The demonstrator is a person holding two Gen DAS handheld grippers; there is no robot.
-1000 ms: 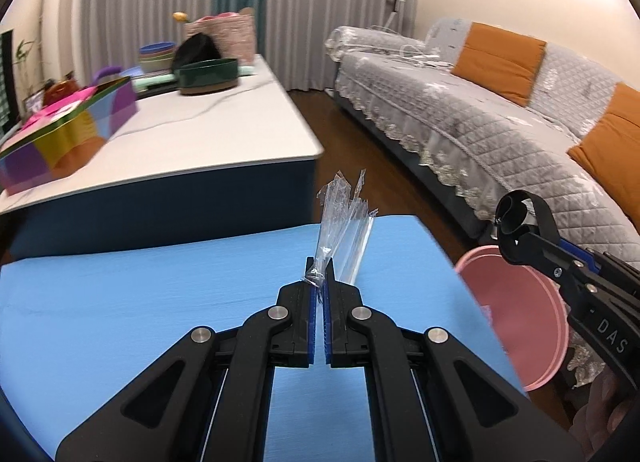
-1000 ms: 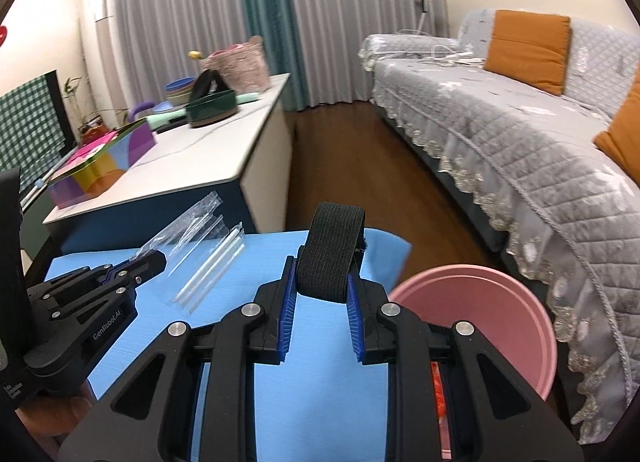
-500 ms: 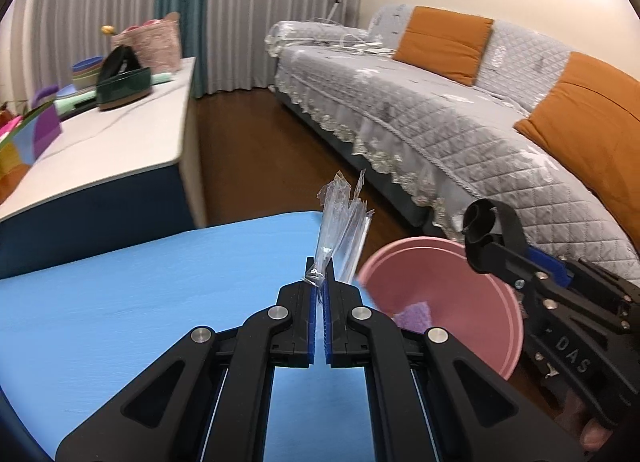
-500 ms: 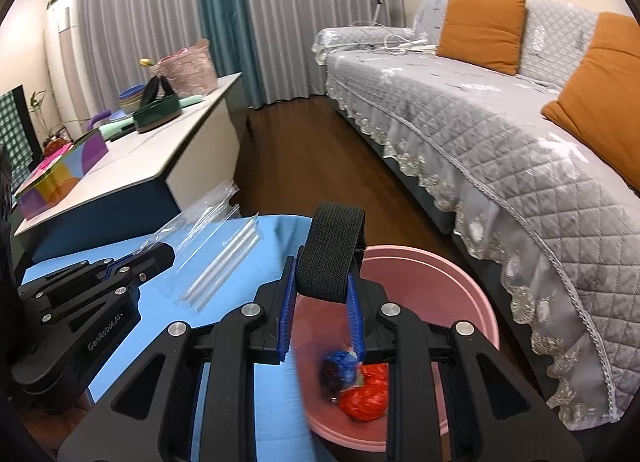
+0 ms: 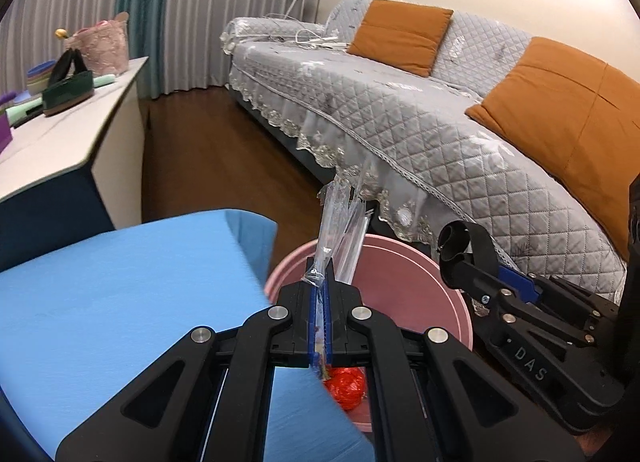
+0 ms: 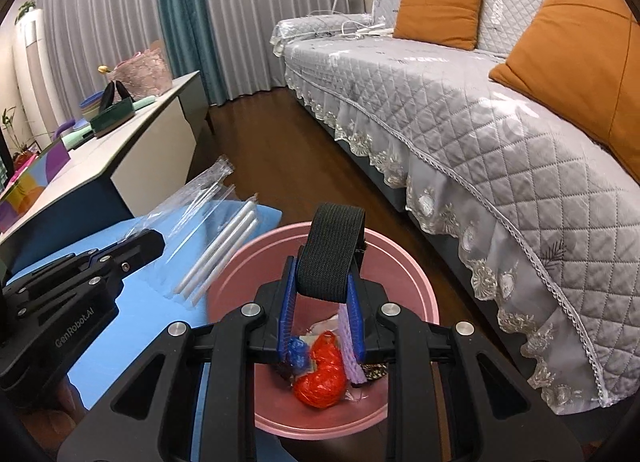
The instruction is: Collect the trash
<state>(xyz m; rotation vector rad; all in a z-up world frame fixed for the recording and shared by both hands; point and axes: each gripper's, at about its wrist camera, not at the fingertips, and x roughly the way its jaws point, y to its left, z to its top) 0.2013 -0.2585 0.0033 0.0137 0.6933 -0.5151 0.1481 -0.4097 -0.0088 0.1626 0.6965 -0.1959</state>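
Right gripper (image 6: pixel 320 290) clamps a black elastic band loop (image 6: pixel 332 246) directly above the round pink plastic bin (image 6: pixel 416 290); left gripper (image 5: pixel 320 302), pinching a clear plastic wrapper (image 5: pixel 340 230) (long axis upright), sits over the near rim.

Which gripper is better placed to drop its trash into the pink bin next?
Right gripper: its black band hangs over the pink bin; the left's plastic wrapper sits mostly beside the rim.
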